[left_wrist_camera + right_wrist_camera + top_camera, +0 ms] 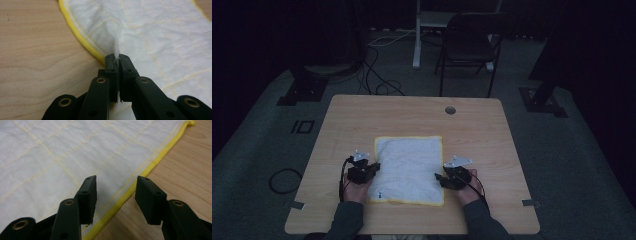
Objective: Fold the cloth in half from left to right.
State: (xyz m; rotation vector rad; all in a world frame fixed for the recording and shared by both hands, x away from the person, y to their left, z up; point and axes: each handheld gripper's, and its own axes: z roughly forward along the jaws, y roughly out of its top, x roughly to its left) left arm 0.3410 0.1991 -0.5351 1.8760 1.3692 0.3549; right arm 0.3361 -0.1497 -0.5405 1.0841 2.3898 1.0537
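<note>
A white quilted cloth (409, 167) with a yellow hem lies flat on the wooden table (362, 117). My left gripper (374, 170) sits at the cloth's left edge and is shut on a pinched fold of the cloth (113, 45), just inside the yellow hem (82, 41). At the right edge, my right gripper (438, 176) stands open over the cloth (50, 157). Its jaws straddle the yellow hem (140, 177) without pressing on it; one fingertip (87, 192) is above the cloth, the other above the wood.
A round cable hole (450, 110) sits near the table's far edge. Behind the table stand a dark folding chair (469, 42) and a white post (416, 35). Cables run across the grey floor (377, 75).
</note>
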